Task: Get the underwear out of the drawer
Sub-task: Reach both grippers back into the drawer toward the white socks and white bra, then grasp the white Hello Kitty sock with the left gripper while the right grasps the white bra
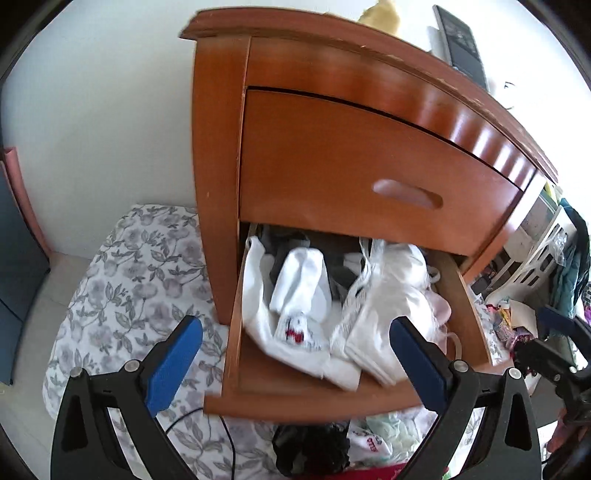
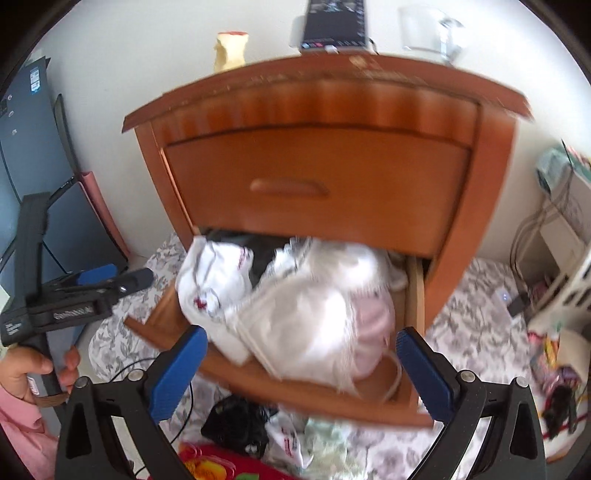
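The lower drawer of a wooden nightstand is pulled out. It is full of white underwear, with dark pieces behind and a pale pink item at the right. My left gripper hangs open just in front of the drawer, nothing between its blue pads. My right gripper is open too, in front of the white pile. In the right wrist view the left gripper shows at the far left, held by a hand.
Clothes lie on the floral sheet below the drawer: a black garment and white pieces. A cable runs there. A phone, an apple core and a glass sit on the nightstand.
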### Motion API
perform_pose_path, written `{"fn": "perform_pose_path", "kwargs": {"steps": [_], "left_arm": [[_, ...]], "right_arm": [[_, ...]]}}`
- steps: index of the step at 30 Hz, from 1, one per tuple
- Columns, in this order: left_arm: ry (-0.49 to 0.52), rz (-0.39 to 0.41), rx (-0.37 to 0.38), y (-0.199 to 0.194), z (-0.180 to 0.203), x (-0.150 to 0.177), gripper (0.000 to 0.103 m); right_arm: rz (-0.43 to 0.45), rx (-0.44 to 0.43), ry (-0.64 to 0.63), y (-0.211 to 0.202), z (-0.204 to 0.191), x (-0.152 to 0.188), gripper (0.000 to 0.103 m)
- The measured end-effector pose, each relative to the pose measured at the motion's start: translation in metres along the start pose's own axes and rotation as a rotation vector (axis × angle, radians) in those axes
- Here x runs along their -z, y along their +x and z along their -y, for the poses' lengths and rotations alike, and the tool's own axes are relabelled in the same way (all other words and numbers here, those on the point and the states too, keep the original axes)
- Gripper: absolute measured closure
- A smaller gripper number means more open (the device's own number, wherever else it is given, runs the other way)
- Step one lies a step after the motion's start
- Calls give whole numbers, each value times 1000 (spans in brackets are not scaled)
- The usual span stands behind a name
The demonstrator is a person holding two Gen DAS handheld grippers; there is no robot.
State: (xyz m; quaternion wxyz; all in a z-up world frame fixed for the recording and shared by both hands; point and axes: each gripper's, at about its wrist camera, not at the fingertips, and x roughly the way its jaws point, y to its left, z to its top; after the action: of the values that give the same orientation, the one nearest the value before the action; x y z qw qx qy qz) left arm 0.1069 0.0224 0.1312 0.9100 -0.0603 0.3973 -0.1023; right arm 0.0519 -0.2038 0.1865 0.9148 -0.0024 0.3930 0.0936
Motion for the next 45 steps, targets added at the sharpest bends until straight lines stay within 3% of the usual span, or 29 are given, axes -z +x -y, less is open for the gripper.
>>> {"fn": "perform_pose_path", "kwargs": {"steps": [3, 7, 9, 18, 27, 36, 45], "left_arm": [[24, -12, -4, 13, 2, -16, 3], [16, -72, 20, 44, 6, -28, 21], [10, -103, 30, 59, 7, -31, 21], [28, -199, 5, 109, 6, -32, 25], [34, -250, -2, 139, 6, -33, 30], [53, -332, 9, 156, 10, -32, 67], [34, -318, 36, 154, 4, -28, 78]], "right_arm": [[8, -9, -19, 10, -5, -21, 0], [-14, -18, -46, 38, -12, -41, 0], [-46, -19, -59, 58, -14, -44, 0], [-293, 11, -78, 148, 3, -26, 0], [-424, 34, -39, 189, 26, -14, 4], [-508, -18, -58, 201, 19, -6, 13], [-509, -23, -54, 200, 8, -4, 30]]}}
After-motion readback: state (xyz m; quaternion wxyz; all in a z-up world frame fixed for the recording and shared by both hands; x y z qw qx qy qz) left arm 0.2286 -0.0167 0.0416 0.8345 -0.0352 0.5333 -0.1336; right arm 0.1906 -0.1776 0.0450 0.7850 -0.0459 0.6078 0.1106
